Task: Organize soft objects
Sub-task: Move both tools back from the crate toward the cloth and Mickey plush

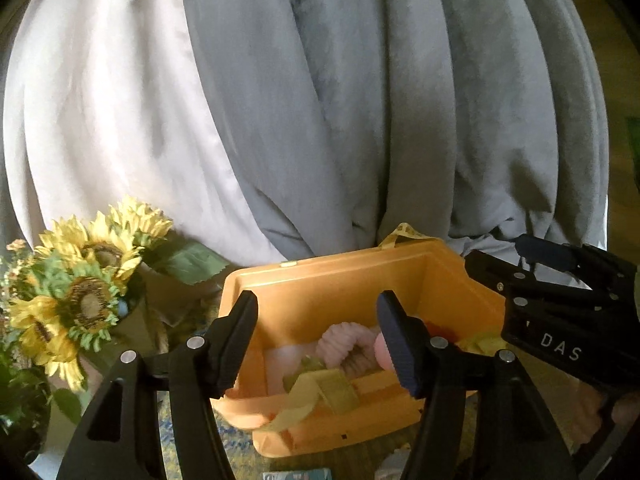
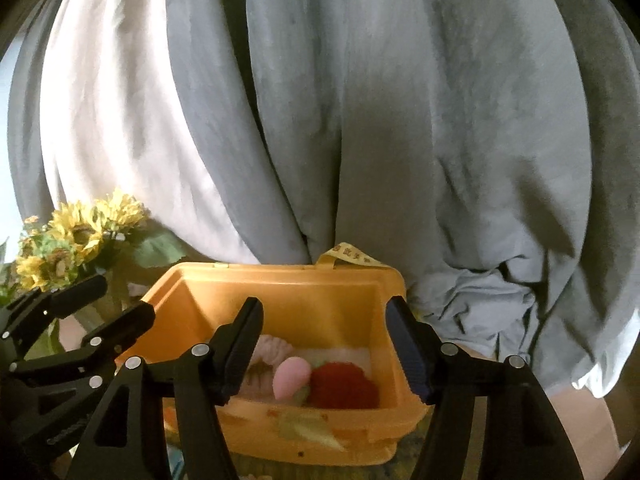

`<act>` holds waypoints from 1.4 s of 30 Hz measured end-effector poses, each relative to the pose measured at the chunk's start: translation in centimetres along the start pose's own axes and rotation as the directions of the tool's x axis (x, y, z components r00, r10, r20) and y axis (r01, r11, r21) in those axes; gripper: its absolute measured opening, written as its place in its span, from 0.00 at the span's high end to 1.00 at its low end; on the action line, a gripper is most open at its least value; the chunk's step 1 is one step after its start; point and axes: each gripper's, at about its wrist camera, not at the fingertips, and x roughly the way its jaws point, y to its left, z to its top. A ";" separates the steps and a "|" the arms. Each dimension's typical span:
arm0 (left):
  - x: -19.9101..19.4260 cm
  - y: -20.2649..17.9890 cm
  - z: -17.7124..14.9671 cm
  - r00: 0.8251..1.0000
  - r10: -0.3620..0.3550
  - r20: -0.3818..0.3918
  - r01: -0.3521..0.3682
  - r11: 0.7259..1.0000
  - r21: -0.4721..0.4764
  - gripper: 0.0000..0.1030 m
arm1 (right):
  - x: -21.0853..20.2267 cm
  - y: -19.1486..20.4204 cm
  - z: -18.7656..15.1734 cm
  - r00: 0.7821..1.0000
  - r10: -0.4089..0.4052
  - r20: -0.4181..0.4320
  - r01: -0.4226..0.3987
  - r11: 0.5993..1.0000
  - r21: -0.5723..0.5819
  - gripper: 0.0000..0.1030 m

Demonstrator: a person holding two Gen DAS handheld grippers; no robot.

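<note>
Hovering side by side over the orange bin [image 1: 352, 276], both tools carry nothing: the left gripper [image 1: 318, 336] has its jaws spread wide, and the right gripper [image 2: 324, 344] likewise stands wide and empty. The soft things already lie in the bin at the lower centre of each frame: a pink scrunchie [image 1: 344, 344], a smooth pink piece [image 2: 291, 378], a red fuzzy piece [image 2: 344, 386] and a yellow-green ribbon [image 1: 320, 392] that spills over the near rim. That trailing ribbon looks the likeliest trouble; a jaw dipping in could snag it and drag other pieces out, and the two grippers sit close enough to knock together. The sunflower bouquet [image 1: 80, 288] at the lower left stands just beside the bin and could be brushed. Grey curtains [image 1: 360, 100] fill the upper frame. The bin's floor is largely masked by the fingers, the worktop beneath is barely visible, and whether more items wait outside cannot be told.
</note>
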 end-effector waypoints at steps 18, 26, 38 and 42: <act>-6.5 0.2 -3.4 0.999 0.035 -0.030 -0.036 0.998 -0.042 0.41 | -6.4 1.4 -2.8 1.000 0.010 -0.006 -0.010 1.000 -0.019 0.32; -8.4 -0.5 -5.4 0.997 0.035 -0.068 -0.037 0.999 -0.040 0.41 | -8.6 1.3 -4.7 0.999 -0.020 -0.029 0.020 1.000 -0.008 0.26; -10.1 -1.9 -8.0 0.993 0.012 -0.116 -0.014 1.000 -0.018 0.41 | -10.8 0.9 -7.3 0.996 -0.023 -0.084 0.023 1.000 0.001 0.26; -10.4 -2.1 -8.7 0.990 0.008 -0.137 -0.010 1.000 -0.013 0.41 | -11.1 0.9 -8.1 0.994 -0.021 -0.103 0.021 1.000 -0.001 0.26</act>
